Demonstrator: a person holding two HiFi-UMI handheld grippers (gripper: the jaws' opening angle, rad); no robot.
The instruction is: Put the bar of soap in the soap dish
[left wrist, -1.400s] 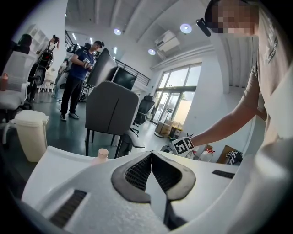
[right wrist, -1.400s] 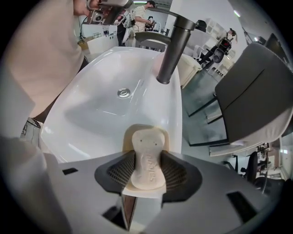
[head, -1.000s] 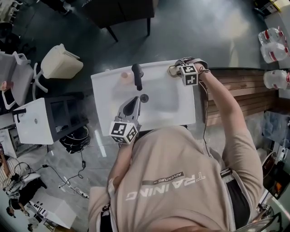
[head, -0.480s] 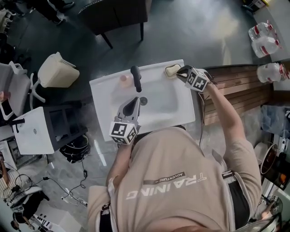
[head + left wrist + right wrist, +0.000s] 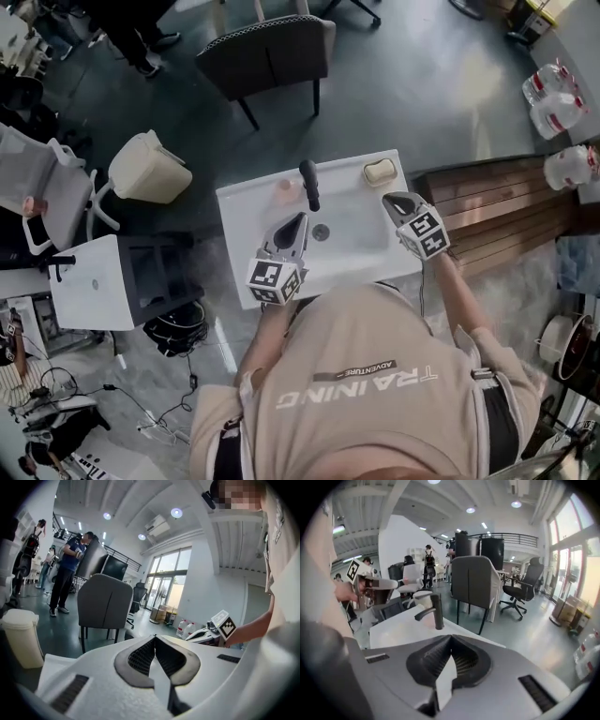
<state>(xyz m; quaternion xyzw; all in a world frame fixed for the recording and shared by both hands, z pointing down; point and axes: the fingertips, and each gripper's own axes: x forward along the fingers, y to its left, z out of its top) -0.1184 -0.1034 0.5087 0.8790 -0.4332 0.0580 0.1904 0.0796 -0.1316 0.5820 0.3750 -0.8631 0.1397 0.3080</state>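
Observation:
A cream bar of soap (image 5: 380, 172) lies in the soap dish at the back right corner of the white sink (image 5: 246, 211). My right gripper (image 5: 387, 197) hangs just in front of the dish, clear of the soap, shut with nothing between its jaws (image 5: 450, 637). My left gripper (image 5: 301, 217) hovers over the basin's left half beside the drain, and it too is shut and empty (image 5: 154, 638). The black faucet (image 5: 309, 184) stands at the back rim between them and also shows in the right gripper view (image 5: 436, 611).
A pink object (image 5: 285, 190) sits on the rim left of the faucet. A beige bin (image 5: 150, 167) and a white cabinet (image 5: 103, 281) stand to the left. A grey chair (image 5: 267, 52) is behind the sink, and a wooden bench (image 5: 497, 202) is to its right.
My right gripper let go of the soap at the dish, drew back toward the person, rolled and shut empty. The soap stays in the dish. The left gripper barely moved.

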